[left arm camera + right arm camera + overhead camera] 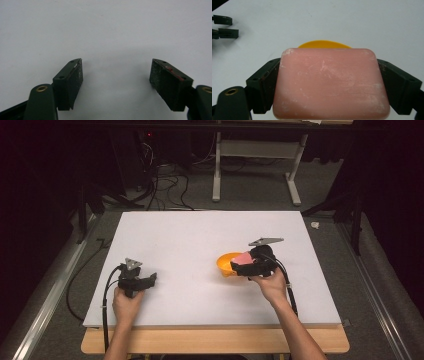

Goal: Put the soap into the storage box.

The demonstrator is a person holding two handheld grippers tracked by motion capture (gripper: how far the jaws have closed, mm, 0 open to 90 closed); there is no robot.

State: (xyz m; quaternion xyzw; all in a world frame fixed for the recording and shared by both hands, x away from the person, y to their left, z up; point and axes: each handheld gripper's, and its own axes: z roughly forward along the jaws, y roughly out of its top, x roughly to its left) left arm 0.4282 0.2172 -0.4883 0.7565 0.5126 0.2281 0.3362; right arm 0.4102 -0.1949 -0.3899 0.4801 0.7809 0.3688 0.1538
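My right claw (pixel 329 85) is clamped on the pink soap bar (pixel 330 83), one pad on each short end, so the bar's long axis runs straight across between the jaws w/ its broad face up toward the camera. From the high view the bar (pixel 243 258) sits at the near-right edge of the orange bowl (pixel 227 264), over the rim or just beside it; can't tell which from that angle.

The key relation: the bowl lies ahead of and below the right claw (pixel 243 265). In the right gripper view just a thin arc of orange (pixel 324 44) peeks past the far edge of the bar, centred on it, so I judge the next bit calls for a short push forward, then a release, no sideways correction.

My left claw (pixel 116 75) is spread wide w/ nothing between the pads, just bare white desk (pixel 105 30) under it. It rests at the near-left of the desk (pixel 200 230), well apart from the bowl, so the right hand is far nearer. Left claw in the high view: (pixel 150 280).

Hard to make out: bar hides most of the bowl, incl. its inside. Underside of the bar and its gap above the rim are hidden. Near end of the bar is cut off at the frame bottom.
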